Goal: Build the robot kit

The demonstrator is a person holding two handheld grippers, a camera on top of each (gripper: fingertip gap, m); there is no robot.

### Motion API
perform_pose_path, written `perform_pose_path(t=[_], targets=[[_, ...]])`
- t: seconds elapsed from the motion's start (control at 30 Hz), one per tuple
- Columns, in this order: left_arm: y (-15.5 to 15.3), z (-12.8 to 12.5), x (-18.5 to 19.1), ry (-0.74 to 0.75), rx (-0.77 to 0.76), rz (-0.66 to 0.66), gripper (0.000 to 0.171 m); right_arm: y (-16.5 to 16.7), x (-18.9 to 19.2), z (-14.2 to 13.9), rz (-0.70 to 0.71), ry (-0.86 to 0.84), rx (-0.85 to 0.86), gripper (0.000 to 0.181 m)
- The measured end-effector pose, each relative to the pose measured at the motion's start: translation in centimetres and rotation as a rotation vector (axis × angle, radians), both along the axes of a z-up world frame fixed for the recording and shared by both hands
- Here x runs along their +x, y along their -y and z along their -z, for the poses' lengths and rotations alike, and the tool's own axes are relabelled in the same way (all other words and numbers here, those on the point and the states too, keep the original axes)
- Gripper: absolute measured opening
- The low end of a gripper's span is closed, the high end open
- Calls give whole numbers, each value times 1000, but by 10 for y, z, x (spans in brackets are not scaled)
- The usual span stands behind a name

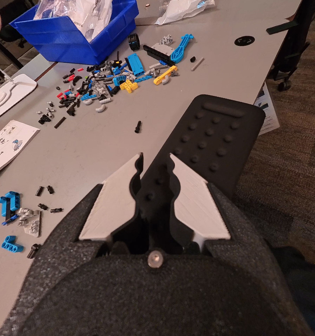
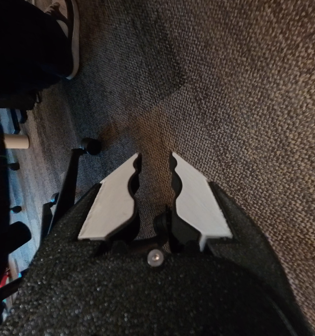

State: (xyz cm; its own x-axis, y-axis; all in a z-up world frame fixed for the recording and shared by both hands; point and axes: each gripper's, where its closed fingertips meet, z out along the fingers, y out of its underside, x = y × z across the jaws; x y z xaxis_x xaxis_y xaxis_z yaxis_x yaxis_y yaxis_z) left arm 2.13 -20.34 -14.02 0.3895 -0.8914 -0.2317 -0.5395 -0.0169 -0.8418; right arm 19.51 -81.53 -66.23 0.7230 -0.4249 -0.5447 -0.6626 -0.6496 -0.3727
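My left gripper (image 1: 155, 154) is open and empty, held above a black dimpled chair armrest (image 1: 213, 138) at the near edge of a grey table (image 1: 98, 149). A heap of small building pieces (image 1: 105, 81) in blue, yellow, black, grey and red lies farther out on the table. A lone black pin (image 1: 138, 126) lies between the heap and the gripper. A smaller group of blue and grey pieces (image 1: 16, 211) lies at the near left. My right gripper (image 2: 155, 154) is open and empty, pointing down at brown carpet (image 2: 226, 109).
A blue bin (image 1: 76, 34) with plastic bags stands at the far left of the table. An instruction booklet (image 1: 9, 143) lies at the left edge. A clear bag (image 1: 182, 11) lies at the far side. In the right wrist view, chair legs with castors (image 2: 91, 145) and a shoe (image 2: 74, 41) are at left. My right fingertips sit around 80 centimeters from my left ones.
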Motion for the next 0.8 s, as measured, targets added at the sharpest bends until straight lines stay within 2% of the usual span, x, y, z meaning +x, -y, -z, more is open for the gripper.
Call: perform_pose_path(t=[0.03,0.17,0.37,0.63,0.8], targets=[[-1,-1,-1,12,-6,-3,26,-2,3,-10,-4,7,4,30],[-4,-4,-2,45,-48,-14,25,-5,14,-65,-25,64,53,30],[-4,-4,-2,50,-63,-17,26,22,13,-144,27,153,107,30],[1,-10,-2,71,-6,-3,26,73,-1,-225,43,243,132,30],[6,-18,-3,128,-7,30,26,78,-17,-268,-12,275,144,32]])
